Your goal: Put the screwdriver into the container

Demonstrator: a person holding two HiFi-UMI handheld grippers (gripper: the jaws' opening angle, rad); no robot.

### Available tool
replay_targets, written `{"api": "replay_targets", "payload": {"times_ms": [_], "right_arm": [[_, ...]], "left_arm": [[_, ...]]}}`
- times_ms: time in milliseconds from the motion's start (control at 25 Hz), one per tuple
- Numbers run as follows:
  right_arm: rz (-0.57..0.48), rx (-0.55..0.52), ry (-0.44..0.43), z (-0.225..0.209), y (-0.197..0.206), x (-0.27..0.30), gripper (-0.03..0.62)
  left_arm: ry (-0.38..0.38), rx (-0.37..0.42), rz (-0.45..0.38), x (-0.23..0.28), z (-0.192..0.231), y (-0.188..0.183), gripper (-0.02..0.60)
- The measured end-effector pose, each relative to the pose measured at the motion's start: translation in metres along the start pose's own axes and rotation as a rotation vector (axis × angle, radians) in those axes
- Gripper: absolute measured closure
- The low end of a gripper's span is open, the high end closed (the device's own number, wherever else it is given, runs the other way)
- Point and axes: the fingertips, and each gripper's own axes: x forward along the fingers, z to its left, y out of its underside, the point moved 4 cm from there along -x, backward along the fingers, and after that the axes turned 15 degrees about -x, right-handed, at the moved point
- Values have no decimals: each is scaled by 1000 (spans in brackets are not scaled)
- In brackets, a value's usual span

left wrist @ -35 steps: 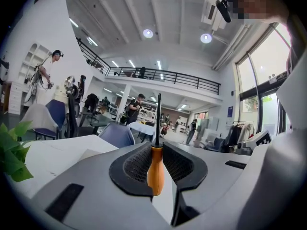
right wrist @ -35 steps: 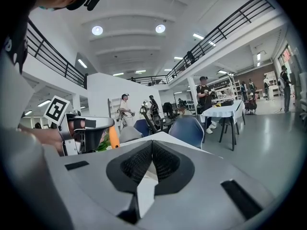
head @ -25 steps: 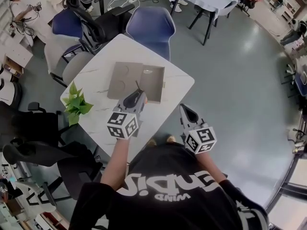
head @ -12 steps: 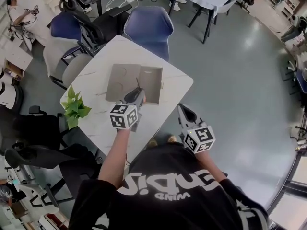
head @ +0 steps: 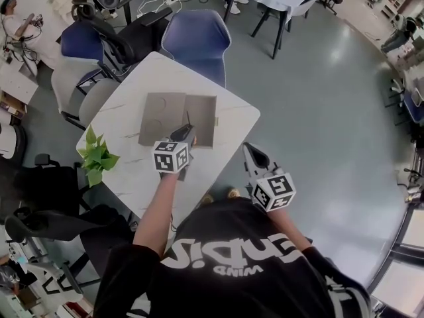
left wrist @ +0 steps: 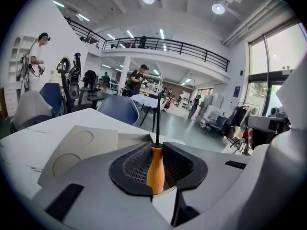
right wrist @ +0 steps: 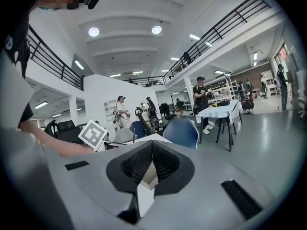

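My left gripper [head: 183,135] is shut on the screwdriver's orange handle [left wrist: 155,169]. The thin black shaft [left wrist: 157,121] points forward, out past the jaws. In the head view the shaft tip [head: 187,119] hangs over the near part of the open cardboard container [head: 201,116] on the white table [head: 232,114]. The container's flat lid flap [head: 159,116] lies open to the left, and also shows in the left gripper view [left wrist: 76,145]. My right gripper [head: 254,156] is shut with nothing in it, held off the table's near right edge. Its jaws [right wrist: 151,150] meet tip to tip.
A small green plant [head: 95,156] stands at the table's left corner. A blue chair [head: 195,40] and grey and black chairs [head: 86,88] stand at the far and left sides. The left gripper's marker cube [right wrist: 92,134] shows in the right gripper view.
My left gripper has carried the screwdriver forward, so its tip now reaches over the container. The right gripper has stayed shut beside the table.
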Motion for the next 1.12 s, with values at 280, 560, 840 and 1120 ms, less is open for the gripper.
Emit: {"api": "replay_targets", "payload": {"times_ms": [280, 560, 840, 1120], "right_arm": [[7, -5, -9, -7, -2, 6, 582], [16, -4, -23, -8, 0, 13, 582], [24, -3, -23, -14, 3, 15, 582], [33, -4, -16, -23, 3, 14, 582]], "left_arm": [[-34, -32, 51, 20, 14, 10, 499], [-70, -60, 84, 34, 28, 21, 499], [-89, -64, 115, 47, 33, 29, 499], [-105, -81, 140, 61, 39, 37, 499]]}}
